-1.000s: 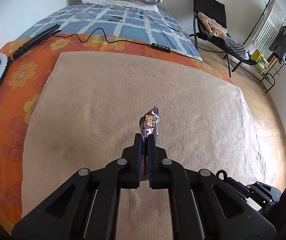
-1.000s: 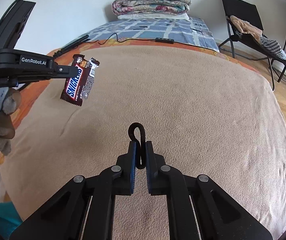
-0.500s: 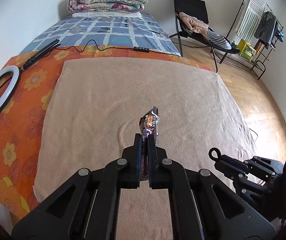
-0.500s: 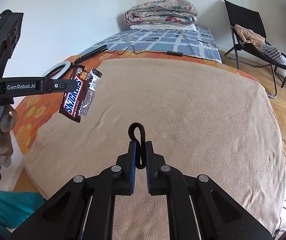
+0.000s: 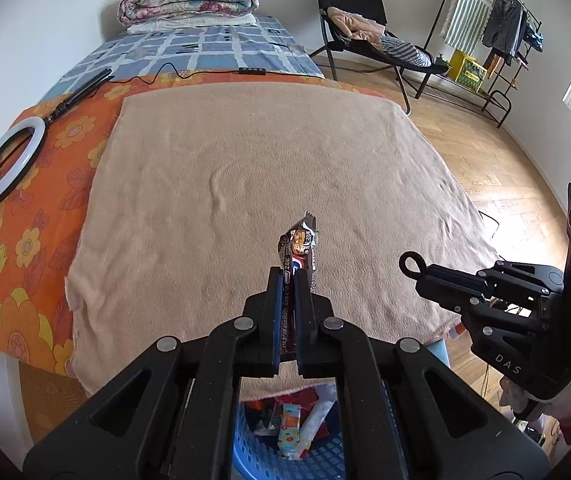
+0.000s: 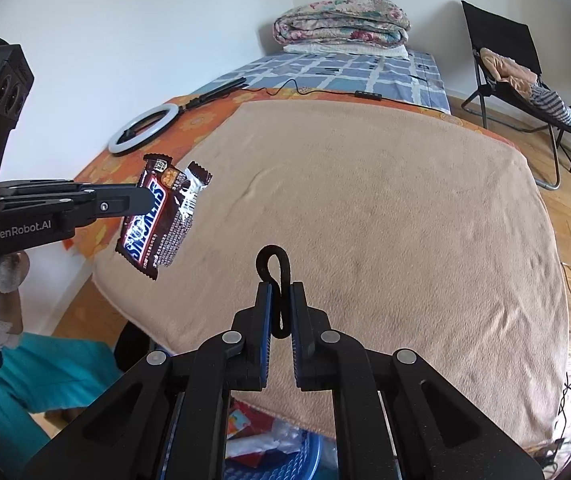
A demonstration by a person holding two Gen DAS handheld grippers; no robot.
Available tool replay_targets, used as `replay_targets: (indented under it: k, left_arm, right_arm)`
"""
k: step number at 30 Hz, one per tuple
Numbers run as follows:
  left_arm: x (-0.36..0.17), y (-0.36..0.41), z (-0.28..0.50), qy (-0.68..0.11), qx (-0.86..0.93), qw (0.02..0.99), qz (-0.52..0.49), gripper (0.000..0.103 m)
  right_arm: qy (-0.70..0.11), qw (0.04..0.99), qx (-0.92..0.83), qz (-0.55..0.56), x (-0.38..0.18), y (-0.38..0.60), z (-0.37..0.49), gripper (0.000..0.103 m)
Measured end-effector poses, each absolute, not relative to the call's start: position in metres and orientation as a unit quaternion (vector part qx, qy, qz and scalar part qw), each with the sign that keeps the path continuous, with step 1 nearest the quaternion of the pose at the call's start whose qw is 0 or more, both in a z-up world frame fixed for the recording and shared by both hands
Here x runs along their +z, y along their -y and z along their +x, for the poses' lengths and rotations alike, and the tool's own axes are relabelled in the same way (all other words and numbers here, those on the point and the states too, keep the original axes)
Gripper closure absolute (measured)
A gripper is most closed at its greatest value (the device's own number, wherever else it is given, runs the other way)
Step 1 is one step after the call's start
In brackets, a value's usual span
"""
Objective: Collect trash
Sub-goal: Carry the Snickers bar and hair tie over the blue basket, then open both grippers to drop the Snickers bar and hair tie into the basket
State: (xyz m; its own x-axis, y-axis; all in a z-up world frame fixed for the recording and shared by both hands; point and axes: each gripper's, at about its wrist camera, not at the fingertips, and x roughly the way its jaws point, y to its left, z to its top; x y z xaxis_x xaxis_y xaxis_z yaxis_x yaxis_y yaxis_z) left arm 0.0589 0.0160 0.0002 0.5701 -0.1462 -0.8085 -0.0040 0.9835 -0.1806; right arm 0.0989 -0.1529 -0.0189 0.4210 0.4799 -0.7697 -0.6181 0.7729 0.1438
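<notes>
Left wrist view: left gripper (image 5: pixel 290 276) at lower centre of frame, jaws drawn in to a narrow slit and pinching a brown glossy Snickers candy-bar wrapper (image 5: pixel 300 246). The wrapper stands edge-on between the pads, its crimped top sticking up past the fingertips. It hangs clear above the beige fleece blanket (image 5: pixel 245 184), which fills the middle of the frame.

Right wrist view: the same wrapper (image 6: pixel 161 216) shows at left of frame, printed face visible, tilted, gripped near its upper edge by the left gripper (image 6: pixel 147 200) reaching in from the left edge. Gloved fingers (image 6: pixel 3 280) of the person's hand wrap the handle at far left.

Right gripper (image 6: pixel 280 292) at lower centre of that view, jaws near-closed on a small black looped elastic band (image 6: pixel 275 276); the loop protrudes above the fingertips. In the left wrist view the same gripper (image 5: pixel 415 270) enters from the right edge, the loop (image 5: pixel 409 264) at its tip.

Blue plastic slatted basket (image 5: pixel 317 462) at bottom centre of the left view, below the blanket's near edge, partly hidden by the gripper body; it holds coloured packets and crumpled white plastic. Its rim (image 6: pixel 309 452) also shows at the bottom of the right view.

White ring light (image 5: pixel 7 164) lies on the orange floral sheet (image 5: pixel 25 248), left of frame.
</notes>
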Motion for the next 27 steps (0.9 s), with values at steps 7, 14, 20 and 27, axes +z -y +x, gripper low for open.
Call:
replay_targets:
  k: [7,14,20,27]
  left_arm:
    - [-0.024,-0.010,0.022,-0.487,-0.046,0.868,-0.093,0.100]
    - [-0.053,-0.005,-0.005,-0.516,-0.051,0.849,-0.106,0.100]
    - [-0.077,-0.001,-0.020,-0.538,-0.052,0.833,-0.115,0.100]
    - [-0.098,0.004,-0.031,-0.559,-0.052,0.820,-0.116,0.100]
  right_arm:
    - [-0.435,0.833,0.333,-0.083,-0.025,0.163,0.066,0.096]
    - [-0.457,0.816,0.342,-0.090,-0.044,0.166,0.042,0.096]
    - [-0.474,0.804,0.347,-0.093,-0.062,0.170,0.021,0.096]
    - [-0.498,0.789,0.346,-0.097,-0.084,0.171,0.008,0.096]
